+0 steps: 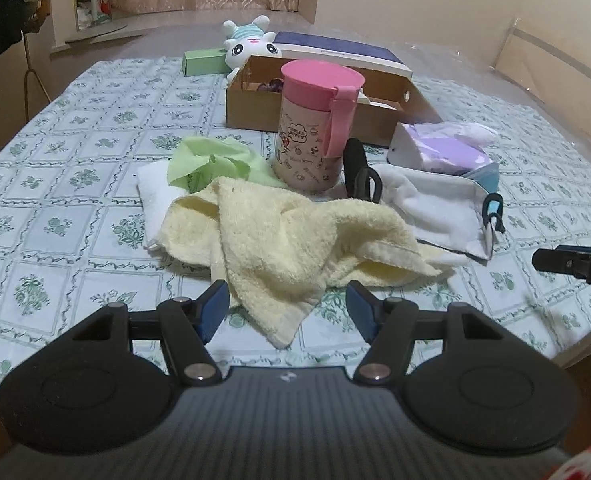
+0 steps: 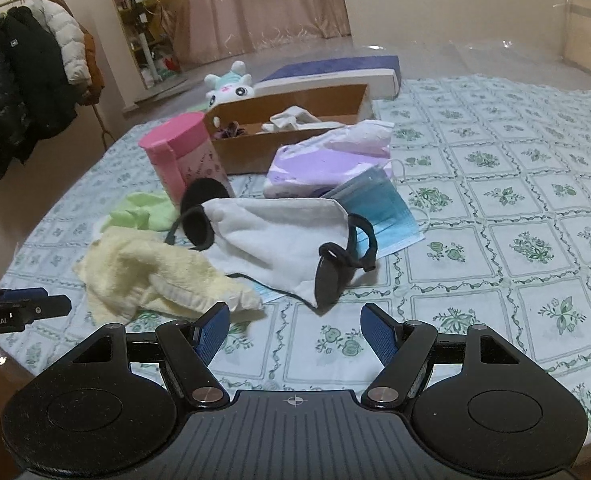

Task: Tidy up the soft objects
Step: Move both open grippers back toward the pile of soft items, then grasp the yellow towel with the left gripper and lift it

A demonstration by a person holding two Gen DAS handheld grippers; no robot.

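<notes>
A crumpled pale yellow towel (image 1: 291,236) (image 2: 151,276) lies on the patterned tablecloth (image 1: 55,208), its near corner hanging between the blue pads of my open left gripper (image 1: 287,308). Behind it are a green cloth (image 1: 215,160) (image 2: 143,210) and a white cloth (image 1: 151,196). A white cloth mask with black ear loops (image 2: 279,240) (image 1: 431,204) lies ahead of my open right gripper (image 2: 295,332), on blue face masks (image 2: 383,216). An open cardboard box (image 1: 319,104) (image 2: 287,128) stands behind, with small soft items inside. A white plush toy (image 1: 251,44) (image 2: 229,88) lies beyond it.
A pink-lidded cup (image 1: 315,124) (image 2: 187,160) stands among the cloths. A purple tissue pack (image 1: 443,148) (image 2: 331,160), a blue-and-white flat box (image 1: 339,52) (image 2: 335,72) and a green box (image 1: 203,62) are nearby. Coats (image 2: 23,80) hang at the left. The table's edge curves close in front.
</notes>
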